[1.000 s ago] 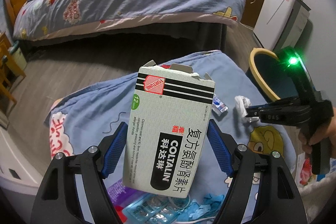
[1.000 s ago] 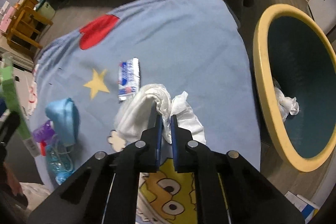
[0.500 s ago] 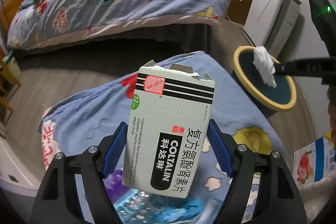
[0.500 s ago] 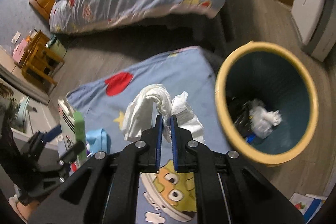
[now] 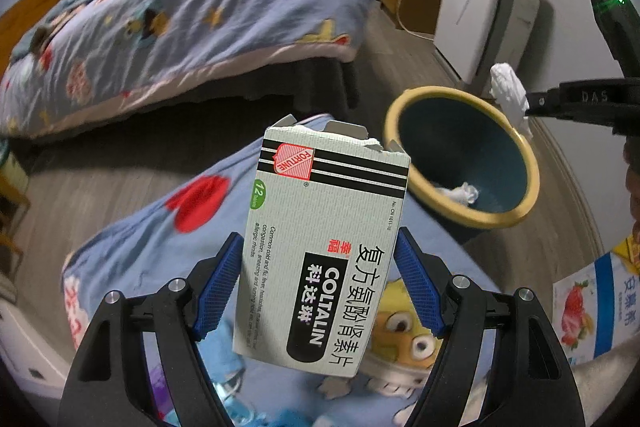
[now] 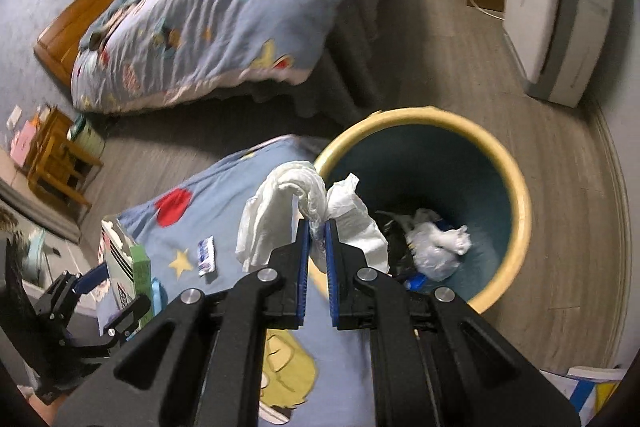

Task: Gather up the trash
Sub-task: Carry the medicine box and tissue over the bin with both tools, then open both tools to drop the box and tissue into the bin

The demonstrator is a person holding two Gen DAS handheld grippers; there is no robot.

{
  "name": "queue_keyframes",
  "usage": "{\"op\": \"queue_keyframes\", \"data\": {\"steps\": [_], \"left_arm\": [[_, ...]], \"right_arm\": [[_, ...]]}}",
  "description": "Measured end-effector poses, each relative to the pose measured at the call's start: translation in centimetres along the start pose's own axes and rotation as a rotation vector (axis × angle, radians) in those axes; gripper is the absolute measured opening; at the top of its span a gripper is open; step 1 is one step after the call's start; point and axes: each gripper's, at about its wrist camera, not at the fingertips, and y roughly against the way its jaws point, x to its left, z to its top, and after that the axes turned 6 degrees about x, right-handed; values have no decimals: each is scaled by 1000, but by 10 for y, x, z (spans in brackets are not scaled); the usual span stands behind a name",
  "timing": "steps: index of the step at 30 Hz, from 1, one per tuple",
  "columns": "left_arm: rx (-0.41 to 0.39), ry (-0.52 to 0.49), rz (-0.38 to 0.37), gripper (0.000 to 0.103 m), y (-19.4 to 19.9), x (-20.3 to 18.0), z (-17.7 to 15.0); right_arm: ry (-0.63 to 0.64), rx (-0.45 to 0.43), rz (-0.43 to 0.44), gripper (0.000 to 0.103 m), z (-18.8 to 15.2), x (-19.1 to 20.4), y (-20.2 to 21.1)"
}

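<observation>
We held two pieces of trash at once, one in each pair of tongs, so that both could go to the bin (image 6: 516, 183) in one trip. Our right tongs (image 6: 316, 227) were nearly closed, pinching a crumpled tissue (image 6: 280, 211) by its middle; the loose ends drooped on either side of the blue pads. We judged that thin grip enough, since the tissue weighs almost nothing. It hung above the bin's near rim, partly over the opening, where a drop should land it beside the wads (image 6: 438, 247) already at the bottom.

Our left tongs (image 5: 320, 291) stood wide, their pads pressed on the two narrow sides of a medicine box (image 5: 324, 255), held upright with its torn top flaps away from us. Gripping it low left most of the box clear ahead. It was over the blue blanket (image 5: 152, 235), beside the bin but not yet above it.

A small wrapper (image 6: 206, 255) lay on the blanket by the yellow star, uncollected.
</observation>
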Motion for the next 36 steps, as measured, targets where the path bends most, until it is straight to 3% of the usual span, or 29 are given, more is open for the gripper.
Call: {"op": "queue_keyframes", "data": {"steps": [9, 15, 20, 27, 36], "left_arm": [[23, -72, -66, 76, -25, -65, 42], [24, -82, -130, 76, -37, -101, 68], [44, -79, -181, 76, -50, -121, 82], [56, -108, -152, 76, -74, -132, 94], [14, -98, -164, 76, -86, -126, 114]], "right_arm": [[-34, -45, -146, 8, 12, -72, 16], [-79, -22, -130, 8, 11, -100, 5], [-188, 24, -61, 8, 9, -123, -12], [-250, 55, -11, 8, 8, -127, -28], [-269, 50, 33, 8, 12, -124, -38]]}}
